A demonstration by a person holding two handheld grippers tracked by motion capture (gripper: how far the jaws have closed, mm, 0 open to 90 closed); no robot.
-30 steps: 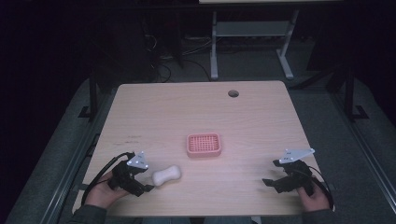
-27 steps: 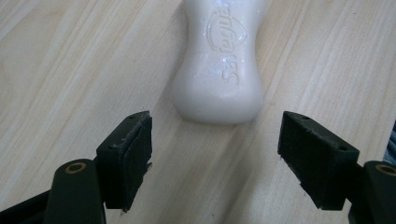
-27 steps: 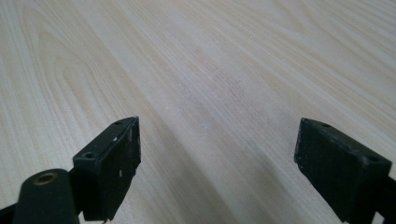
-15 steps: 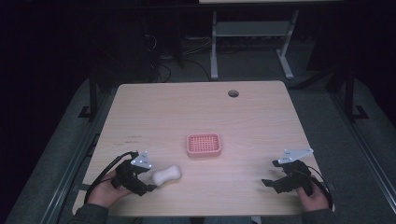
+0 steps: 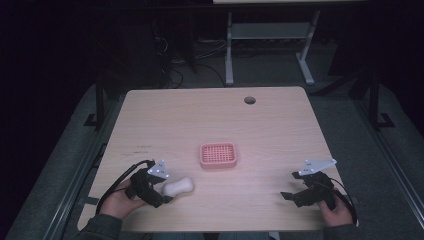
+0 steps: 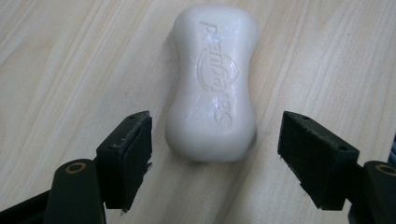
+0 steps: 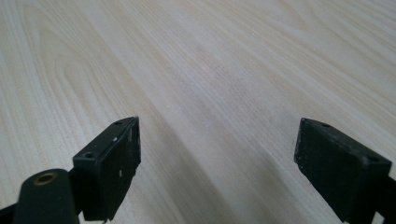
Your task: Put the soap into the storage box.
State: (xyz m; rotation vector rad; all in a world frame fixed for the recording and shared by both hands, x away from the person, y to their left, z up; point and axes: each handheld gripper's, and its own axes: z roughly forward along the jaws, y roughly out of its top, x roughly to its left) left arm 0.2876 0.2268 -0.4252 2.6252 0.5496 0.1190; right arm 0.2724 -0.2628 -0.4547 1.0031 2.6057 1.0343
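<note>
- The white, waisted bar of soap (image 5: 178,187) lay flat on the pale wooden table (image 5: 280,125), low and left of centre in the high view, below and to the left of the pink slotted plastic soap dish (image 5: 218,155) and well apart from it.
- The left gripper (image 5: 159,196) sat at the bar's near end with its jaws spread; in the left gripper view the soap (image 6: 212,81) stood between the two black pads (image 6: 133,156), neither pad touching it.
- The right gripper (image 5: 295,195) rested at the lower right of the high view, jaws likewise spread over bare wood and holding nothing.
- Judged risk: only the rounded near end of the bar lay between the pads, so closing there could squeeze the smooth soap forward and out rather than grip it.
- Judged risk: the bar sat closer to one pad than the other, so one pad would probably meet it first and slide or turn it on the table.
- A grip at the narrow waist looked safer; a shallow hold could let the soap drop short of the dish.
</note>
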